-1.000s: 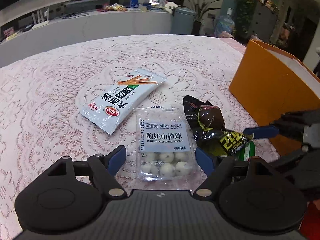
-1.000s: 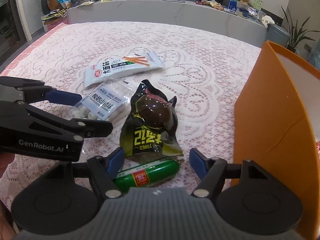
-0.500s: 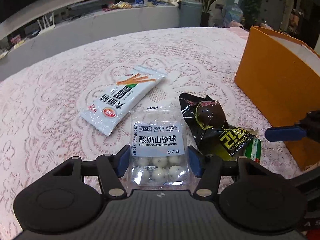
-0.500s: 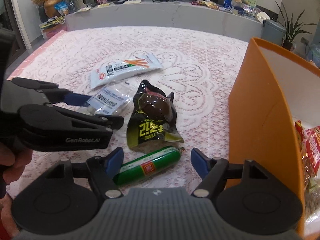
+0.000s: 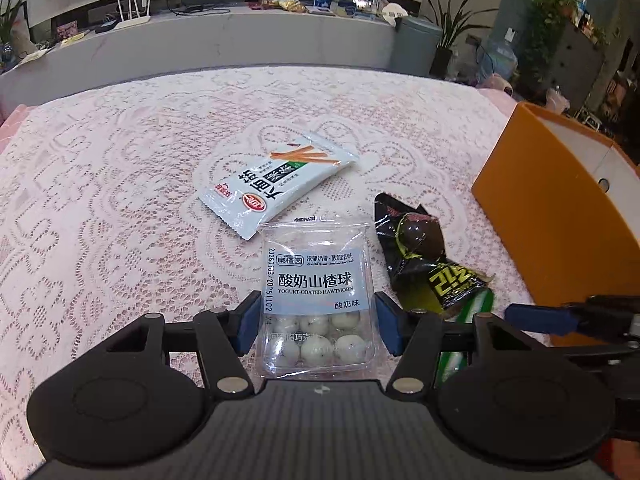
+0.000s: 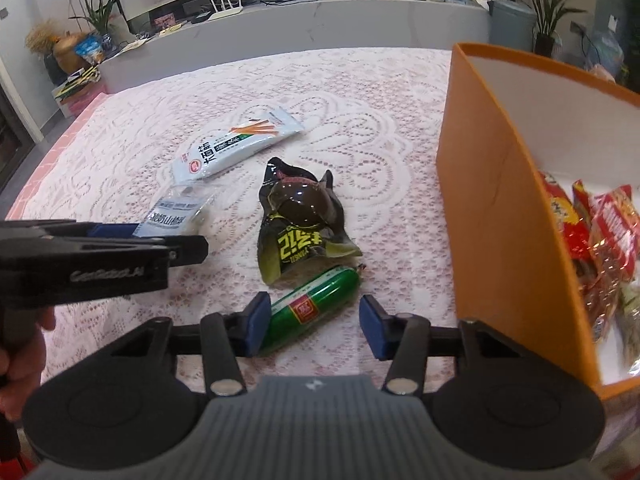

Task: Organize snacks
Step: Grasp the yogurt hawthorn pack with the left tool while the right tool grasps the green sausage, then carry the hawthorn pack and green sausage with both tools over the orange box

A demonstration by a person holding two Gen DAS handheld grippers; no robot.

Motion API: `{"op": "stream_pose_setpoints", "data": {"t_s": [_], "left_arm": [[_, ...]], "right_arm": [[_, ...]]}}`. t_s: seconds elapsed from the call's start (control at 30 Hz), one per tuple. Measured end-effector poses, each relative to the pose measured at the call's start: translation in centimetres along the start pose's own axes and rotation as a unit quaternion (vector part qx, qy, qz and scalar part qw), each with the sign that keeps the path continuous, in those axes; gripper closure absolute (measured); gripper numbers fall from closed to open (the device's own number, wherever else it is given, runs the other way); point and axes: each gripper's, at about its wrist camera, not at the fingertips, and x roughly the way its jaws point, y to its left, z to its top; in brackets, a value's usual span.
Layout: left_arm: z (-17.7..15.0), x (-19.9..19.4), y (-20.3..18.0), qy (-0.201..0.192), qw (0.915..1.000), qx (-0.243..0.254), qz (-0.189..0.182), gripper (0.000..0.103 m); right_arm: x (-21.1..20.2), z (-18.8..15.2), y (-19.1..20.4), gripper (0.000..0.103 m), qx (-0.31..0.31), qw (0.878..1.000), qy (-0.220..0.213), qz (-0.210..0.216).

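Left hand-held gripper (image 5: 316, 326) clamped on hawthorn pack (image 5: 316, 300), right hand-held gripper (image 6: 312, 326) closing around green sausage (image 6: 316, 304) – right pad not touching – near table's (image 6: 120, 152) front edge, beside orange box (image 6: 492, 220)

We are counting four snack packs lying loose on the counter (image 6: 380, 128): one white breadstick packet (image 6: 236, 142), one clear pack of yogurt-coated hawthorn balls (image 5: 316, 300), one black vacuum pouch (image 6: 300, 224) and one green sausage (image 6: 314, 308). We are seeing one orange box (image 6: 500, 220), with several red packets (image 6: 592, 224) crowding inside it, too jumbled to number. We are counting two tongs.
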Motion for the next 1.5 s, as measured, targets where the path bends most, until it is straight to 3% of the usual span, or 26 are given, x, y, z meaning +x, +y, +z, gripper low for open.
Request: {"op": "stream_pose_setpoints", "data": {"t_s": [0.27,0.4,0.7,0.93,1.23,1.5], "left_arm": [[0.0,-0.1,-0.2,-0.005,1.0000,0.001,-0.001,0.036],[0.0,-0.2,-0.2,-0.004,1.0000,0.001,-0.004,0.036],[0.0,-0.3,0.2,0.006,0.9992,-0.025,-0.030,0.036],[-0.5,-2.0,0.1,0.004,0.9958,-0.072,-0.058,0.036],[-0.9,-4.9,-1.2,-0.015,0.9909,-0.123,-0.053,0.036],[0.6,-8.0,-3.8,-0.035,0.9892,-0.131,-0.056,0.036]], "right_arm": [[1.6,0.1,1.4,0.058,0.017,1.000,0.022,-0.001],[1.8,-0.3,3.1,0.068,-0.029,0.999,0.010,-0.016],[1.0,-0.3,0.9,0.080,0.013,1.000,0.016,-0.006],[-0.7,0.0,0.5,0.082,0.024,1.000,0.003,0.014],[-4.0,0.0,-0.3,0.082,0.019,0.998,-0.022,0.052],[-8.2,1.0,-2.0,0.081,-0.005,0.994,-0.071,0.085]]}}
